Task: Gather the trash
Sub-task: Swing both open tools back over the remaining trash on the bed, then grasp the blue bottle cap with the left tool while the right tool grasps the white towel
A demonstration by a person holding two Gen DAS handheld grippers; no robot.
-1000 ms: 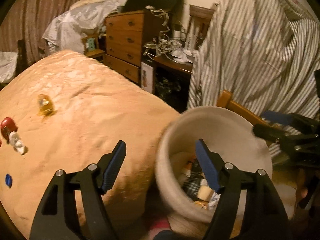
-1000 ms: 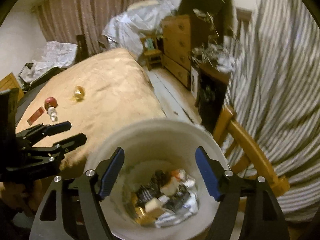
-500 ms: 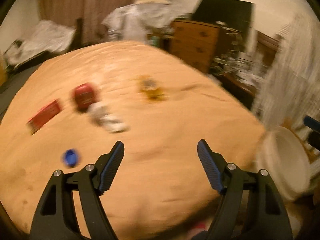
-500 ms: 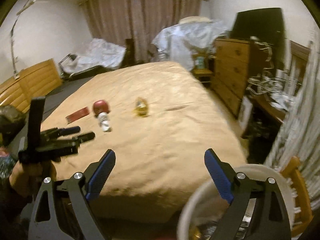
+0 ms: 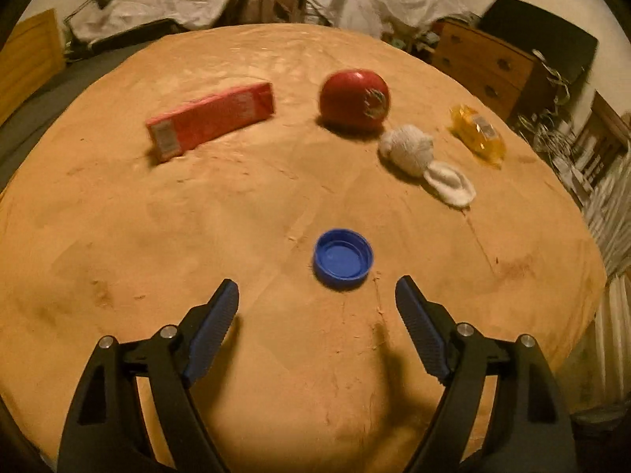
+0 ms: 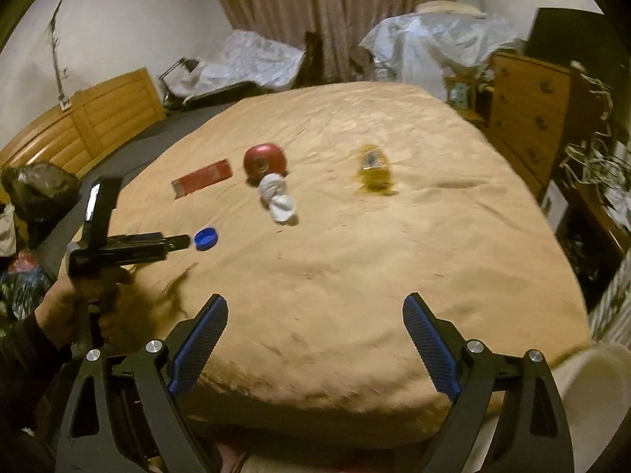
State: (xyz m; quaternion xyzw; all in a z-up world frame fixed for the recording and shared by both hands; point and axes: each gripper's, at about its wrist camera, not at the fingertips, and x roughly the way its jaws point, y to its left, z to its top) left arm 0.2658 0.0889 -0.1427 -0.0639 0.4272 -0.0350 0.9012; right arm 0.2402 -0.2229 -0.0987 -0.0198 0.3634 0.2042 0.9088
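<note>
Trash lies on a tan bedspread (image 5: 276, 181): a blue bottle cap (image 5: 343, 259), a red carton (image 5: 211, 119), a red round item (image 5: 355, 98), a crumpled white tissue (image 5: 424, 161) and a yellow wrapper (image 5: 478, 134). My left gripper (image 5: 317, 295) hovers just short of the cap, jaws opening, nothing between them. From the right wrist view the left gripper (image 6: 179, 241) reaches toward the cap (image 6: 206, 238). My right gripper (image 6: 315, 309) stands open and empty over the bed's near edge. The white bin (image 6: 591, 390) shows at the lower right.
A wooden dresser (image 6: 528, 118) stands right of the bed, with a cluttered dark table (image 6: 591, 205) nearer. Covered piles (image 6: 252, 63) and curtains (image 6: 331, 12) line the far wall. A wooden headboard (image 6: 79, 126) and dark bags (image 6: 35, 193) sit at the left.
Both grippers have swung left, away from the bin and over the bed. The left one has come down close to the blue cap. Both sets of jaws have widened.
</note>
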